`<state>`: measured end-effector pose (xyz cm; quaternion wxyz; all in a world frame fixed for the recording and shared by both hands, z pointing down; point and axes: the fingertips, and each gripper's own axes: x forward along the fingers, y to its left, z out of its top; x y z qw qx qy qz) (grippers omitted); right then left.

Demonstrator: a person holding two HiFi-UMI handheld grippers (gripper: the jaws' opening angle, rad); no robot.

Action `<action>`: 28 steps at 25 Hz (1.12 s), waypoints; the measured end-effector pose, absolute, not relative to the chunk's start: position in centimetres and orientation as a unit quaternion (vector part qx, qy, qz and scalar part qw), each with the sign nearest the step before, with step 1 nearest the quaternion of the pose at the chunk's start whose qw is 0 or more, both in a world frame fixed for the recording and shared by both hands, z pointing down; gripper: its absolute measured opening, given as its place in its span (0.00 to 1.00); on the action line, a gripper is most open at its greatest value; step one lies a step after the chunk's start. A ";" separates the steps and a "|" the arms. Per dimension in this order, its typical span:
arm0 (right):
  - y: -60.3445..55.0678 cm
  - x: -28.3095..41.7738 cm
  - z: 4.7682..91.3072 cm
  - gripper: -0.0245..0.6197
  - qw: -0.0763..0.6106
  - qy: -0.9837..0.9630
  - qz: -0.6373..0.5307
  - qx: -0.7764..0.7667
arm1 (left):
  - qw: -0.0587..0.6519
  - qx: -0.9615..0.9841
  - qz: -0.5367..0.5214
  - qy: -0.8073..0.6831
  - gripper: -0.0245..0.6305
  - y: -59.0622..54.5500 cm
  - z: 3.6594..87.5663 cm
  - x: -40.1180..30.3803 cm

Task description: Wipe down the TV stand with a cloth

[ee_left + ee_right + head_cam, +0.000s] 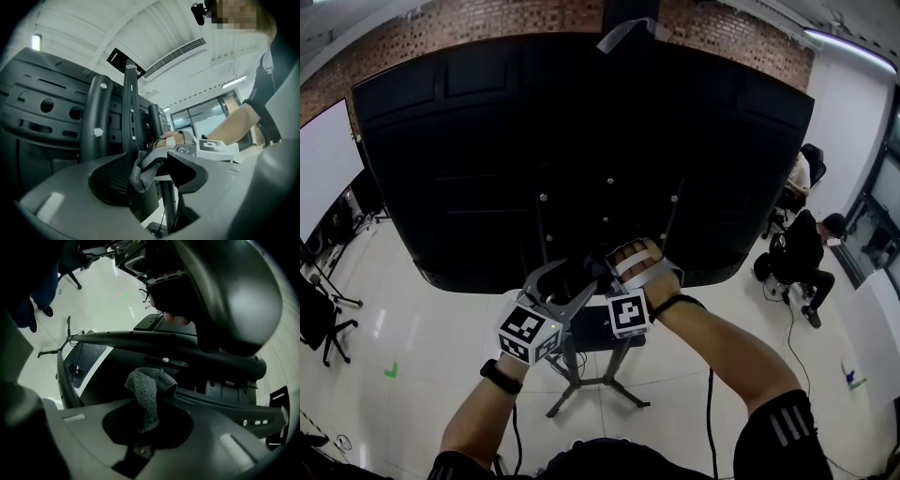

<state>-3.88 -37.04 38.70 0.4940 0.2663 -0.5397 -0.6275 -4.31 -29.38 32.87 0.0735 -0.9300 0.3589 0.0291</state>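
The right gripper (148,425) has its jaws pinched on a grey cloth (150,387), and the free end of the cloth stands up just beside a black bar of the TV stand (168,341). The left gripper (147,180) has its jaws spread and holds nothing. The cloth hangs close in front of them, seemingly without touching, though the view there is dark.

The knitted fabric cloth (149,394) is grey, the metal TV stand (100,117) and flat TV back (487,159) black, the marker cube (628,312) white with black squares, the glossy floor (441,319) white, the brick wall (712,28) red-brown.
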 end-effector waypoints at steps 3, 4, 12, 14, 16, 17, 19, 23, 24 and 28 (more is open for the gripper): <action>-37.3 -3.0 40.8 0.10 0.522 -0.530 -0.619 0.251 | 0.066 -0.929 0.022 0.363 0.44 -29.5 33.9 -4.3; -37.5 -2.5 41.6 0.10 0.538 -0.524 -0.614 0.242 | 0.064 -0.929 0.021 0.365 0.44 -29.6 34.2 -4.4; -34.6 -2.2 40.6 0.10 0.486 -0.619 -0.553 0.274 | 0.056 -0.926 0.026 0.372 0.44 -29.1 34.7 -4.7; -33.3 -1.8 39.0 0.10 0.462 -0.646 -0.535 0.288 | 0.063 -0.927 0.031 0.369 0.44 -28.8 34.2 -4.4; -32.5 -1.2 37.6 0.10 0.443 -0.656 -0.532 0.299 | 0.073 -0.928 0.037 0.364 0.44 -28.5 33.3 -3.8; -32.2 -0.8 36.9 0.10 0.436 -0.660 -0.531 0.306 | 0.077 -0.927 0.043 0.363 0.44 -28.3 32.8 -3.6; -31.8 0.2 35.5 0.10 0.421 -0.670 -0.521 0.319 | 0.087 -0.927 0.054 0.362 0.45 -28.0 31.8 -3.0; -31.1 2.5 31.6 0.10 0.373 -0.701 -0.493 0.355 | 0.117 -0.928 0.055 0.350 0.50 -27.7 30.1 -0.8; -30.9 3.2 30.3 0.10 0.356 -0.708 -0.488 0.366 | 0.121 -0.929 0.056 0.346 0.50 -27.7 29.7 -0.3; -31.2 6.5 25.9 0.10 0.314 -0.716 -0.470 0.409 | 0.129 -0.933 0.067 0.330 0.50 -27.4 28.0 1.8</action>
